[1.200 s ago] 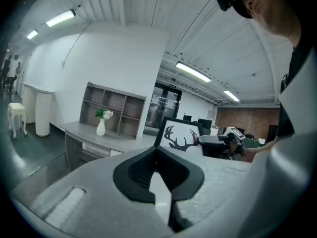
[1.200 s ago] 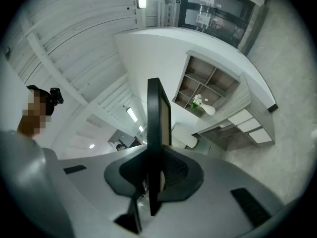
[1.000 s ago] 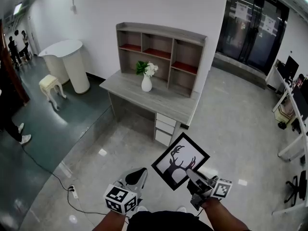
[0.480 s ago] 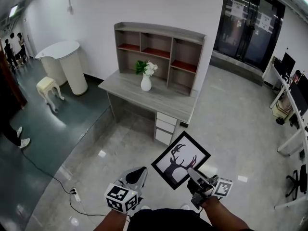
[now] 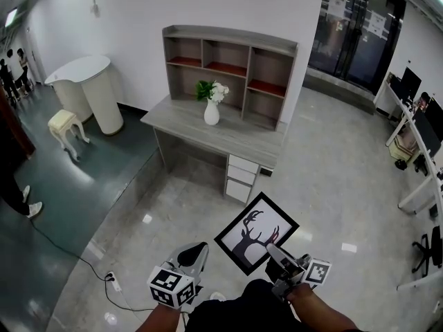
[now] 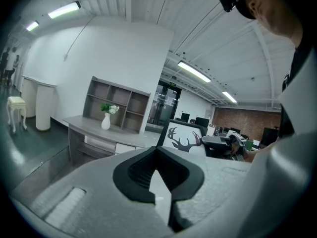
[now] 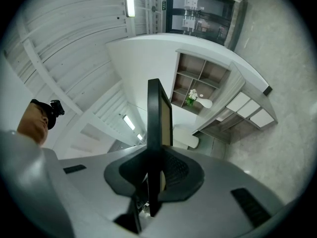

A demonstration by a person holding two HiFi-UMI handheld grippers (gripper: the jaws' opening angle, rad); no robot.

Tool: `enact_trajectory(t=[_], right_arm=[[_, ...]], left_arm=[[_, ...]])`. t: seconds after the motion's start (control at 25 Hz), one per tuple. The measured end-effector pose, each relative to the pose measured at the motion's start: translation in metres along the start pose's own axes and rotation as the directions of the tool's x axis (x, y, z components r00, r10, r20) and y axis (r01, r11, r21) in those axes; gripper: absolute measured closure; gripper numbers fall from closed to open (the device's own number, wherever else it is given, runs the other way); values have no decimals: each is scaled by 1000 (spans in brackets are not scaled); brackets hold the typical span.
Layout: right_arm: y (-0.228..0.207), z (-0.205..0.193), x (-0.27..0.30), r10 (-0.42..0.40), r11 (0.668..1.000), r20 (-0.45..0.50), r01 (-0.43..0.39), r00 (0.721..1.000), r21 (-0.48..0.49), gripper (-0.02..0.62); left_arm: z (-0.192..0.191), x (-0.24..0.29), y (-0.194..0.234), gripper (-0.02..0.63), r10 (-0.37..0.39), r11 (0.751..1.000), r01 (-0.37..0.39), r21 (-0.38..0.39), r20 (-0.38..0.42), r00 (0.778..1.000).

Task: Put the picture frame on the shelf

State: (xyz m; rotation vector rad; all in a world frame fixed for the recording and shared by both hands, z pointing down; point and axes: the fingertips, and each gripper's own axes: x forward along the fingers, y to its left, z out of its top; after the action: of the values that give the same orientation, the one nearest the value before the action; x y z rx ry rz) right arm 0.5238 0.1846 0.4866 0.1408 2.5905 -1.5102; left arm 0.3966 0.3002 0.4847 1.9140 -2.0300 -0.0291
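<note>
The picture frame (image 5: 255,234), black-edged with a deer silhouette on white, hangs tilted over the floor, and my right gripper (image 5: 275,250) is shut on its lower right edge. In the right gripper view the frame (image 7: 159,118) stands edge-on between the pads. My left gripper (image 5: 194,255) is beside it on the left, shut and holding nothing. From the left gripper view I see the frame (image 6: 185,137) ahead to the right. The grey shelf unit (image 5: 228,61) with red-lined compartments stands on the desk (image 5: 235,140) ahead, well beyond both grippers.
A white vase with flowers (image 5: 212,106) stands on the desk before the shelf, and there are drawers (image 5: 239,179) under it. A white counter (image 5: 86,88) and stool (image 5: 64,123) are at left. A cable and power strip (image 5: 111,279) lie on the floor. Office desks (image 5: 422,137) are at right.
The desk and shelf have shifted slightly in view as I move toward them. Both grippers and the frame sit a little lower in the picture. The grip on the frame is unchanged.
</note>
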Motion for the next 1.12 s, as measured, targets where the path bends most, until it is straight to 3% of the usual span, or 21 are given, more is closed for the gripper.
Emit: enact_trajectory(t=[0.56, 0.92, 1.12], right_arm=[[-34, 22, 75, -24, 999, -44, 22, 999, -32, 526], [-67, 76, 169, 45, 999, -52, -45, 998, -12, 528], [-91, 105, 210, 46, 999, -76, -45, 996, 4, 526]], left_arm=[[9, 12, 65, 597, 57, 998, -57, -42, 10, 998], [66, 71, 136, 597, 109, 994, -109, -8, 25, 994], [86, 107, 163, 597, 113, 993, -113, -39, 8, 994]])
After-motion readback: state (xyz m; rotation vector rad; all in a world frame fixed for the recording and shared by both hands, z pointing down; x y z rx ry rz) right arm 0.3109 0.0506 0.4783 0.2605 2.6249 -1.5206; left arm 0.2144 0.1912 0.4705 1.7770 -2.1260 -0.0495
